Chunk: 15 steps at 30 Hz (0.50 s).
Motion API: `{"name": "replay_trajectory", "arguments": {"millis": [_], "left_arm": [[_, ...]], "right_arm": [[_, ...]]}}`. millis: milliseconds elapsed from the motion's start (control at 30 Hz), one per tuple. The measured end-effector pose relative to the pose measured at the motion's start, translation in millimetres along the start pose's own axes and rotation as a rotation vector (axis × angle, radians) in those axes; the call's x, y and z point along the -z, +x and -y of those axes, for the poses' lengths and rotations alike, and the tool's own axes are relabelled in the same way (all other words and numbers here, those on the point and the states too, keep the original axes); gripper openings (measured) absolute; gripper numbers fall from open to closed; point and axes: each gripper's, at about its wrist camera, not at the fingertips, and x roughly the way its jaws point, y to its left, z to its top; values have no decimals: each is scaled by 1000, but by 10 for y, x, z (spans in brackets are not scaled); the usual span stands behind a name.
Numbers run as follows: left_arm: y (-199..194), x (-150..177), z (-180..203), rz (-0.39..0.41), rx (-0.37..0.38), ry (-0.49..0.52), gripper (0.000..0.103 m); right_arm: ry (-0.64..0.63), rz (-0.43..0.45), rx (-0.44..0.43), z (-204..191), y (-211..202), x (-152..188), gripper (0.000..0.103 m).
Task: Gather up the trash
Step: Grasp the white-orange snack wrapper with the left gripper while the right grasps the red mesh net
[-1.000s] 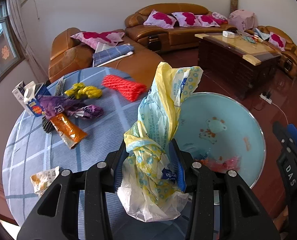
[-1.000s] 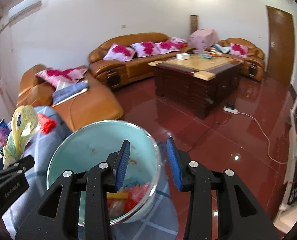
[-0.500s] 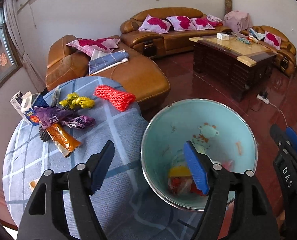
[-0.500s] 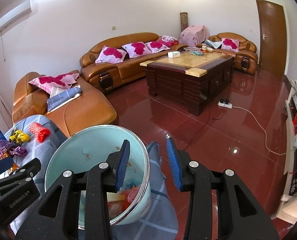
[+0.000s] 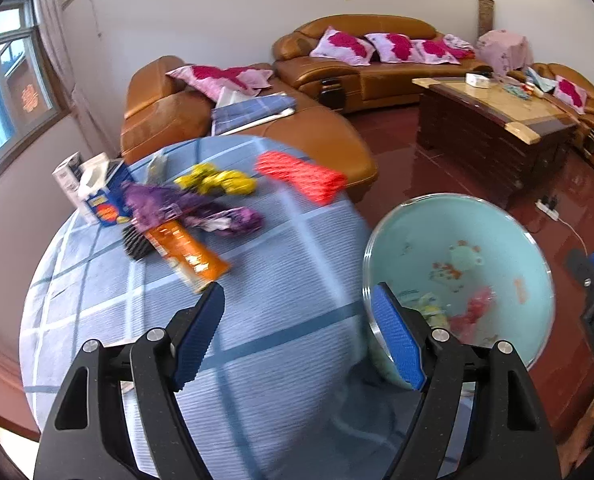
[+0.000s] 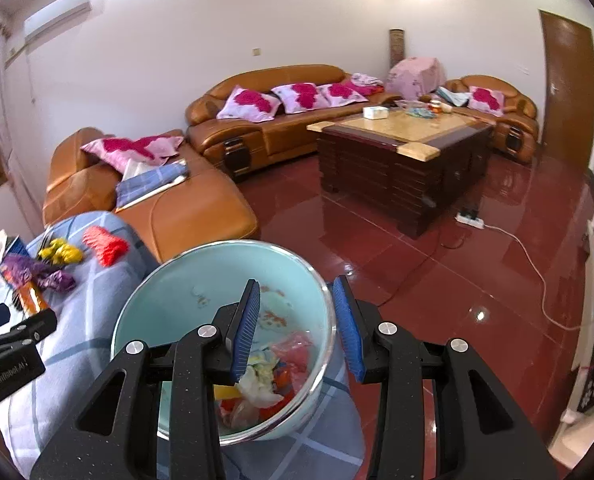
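The basin (image 6: 201, 280) is sitting at the table's (image 5: 277, 320) edge, serving as the trash receptacle; wrappers and a crumpled plastic bag (image 6: 257, 380) are already lying in its bottom. The right gripper (image 6: 297, 328) is straddling the basin's rim, one pad inside and one outside, apparently steadying it; whether the pads are pressing on the rim cannot be told. The left gripper (image 5: 297, 332) has just been opening its jaws and is hanging released above the cloth, nothing between its pads. Remaining trash is lying well apart from the basin: an orange wrapper (image 5: 185, 252), a purple bag (image 5: 201, 212), a yellow bag (image 5: 217, 178), a red foam net (image 5: 301, 176) and a carton (image 5: 97, 196).
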Motion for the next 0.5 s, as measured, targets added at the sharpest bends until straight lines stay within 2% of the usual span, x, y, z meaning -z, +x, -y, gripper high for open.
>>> {"name": "replay_trajectory", "arguments": {"millis": [267,500], "left_arm": [[120,136,-468,-41,-41,-57,75],[172,265,-856,-61,-50,-63,77]], "right_arm": [[-109,-16,-61,-300,-33,34,39],[-134,-60,-107,-532,42,35,39]]}}
